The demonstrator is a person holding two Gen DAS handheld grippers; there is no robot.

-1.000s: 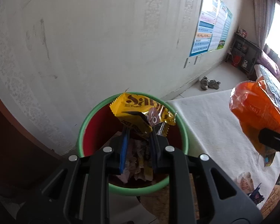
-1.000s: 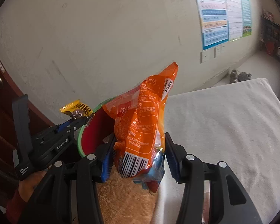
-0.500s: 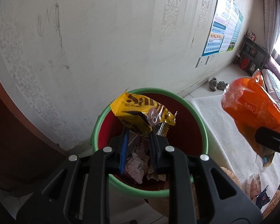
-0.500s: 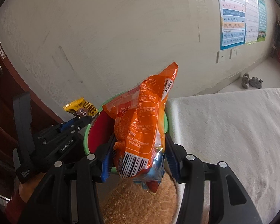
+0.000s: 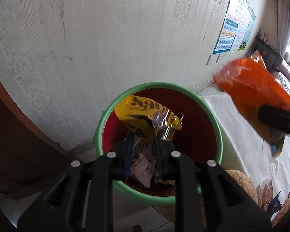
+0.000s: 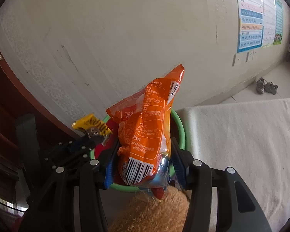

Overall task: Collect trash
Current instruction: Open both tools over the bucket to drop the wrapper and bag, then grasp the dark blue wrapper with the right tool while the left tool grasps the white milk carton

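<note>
A bin with a green rim (image 5: 218,131) and red inside stands against the wall; crumpled paper (image 5: 143,166) lies in it. My left gripper (image 5: 143,141) is shut on a yellow snack wrapper (image 5: 143,116) and holds it over the bin's opening. My right gripper (image 6: 143,154) is shut on an orange snack bag (image 6: 147,123), held above the bin's rim (image 6: 180,129). The orange bag also shows at the right of the left wrist view (image 5: 257,96). The yellow wrapper shows in the right wrist view (image 6: 92,127).
A white-covered bed (image 6: 241,145) lies to the right of the bin. A brown furry object (image 6: 154,212) sits just below the bin. More wrappers (image 5: 268,195) lie at the lower right. A dark wooden door (image 6: 2,116) is on the left.
Both grippers have moved toward the bin. The yellow wrapper now hangs over the bin's opening, and the orange bag has come closer to the rim.
</note>
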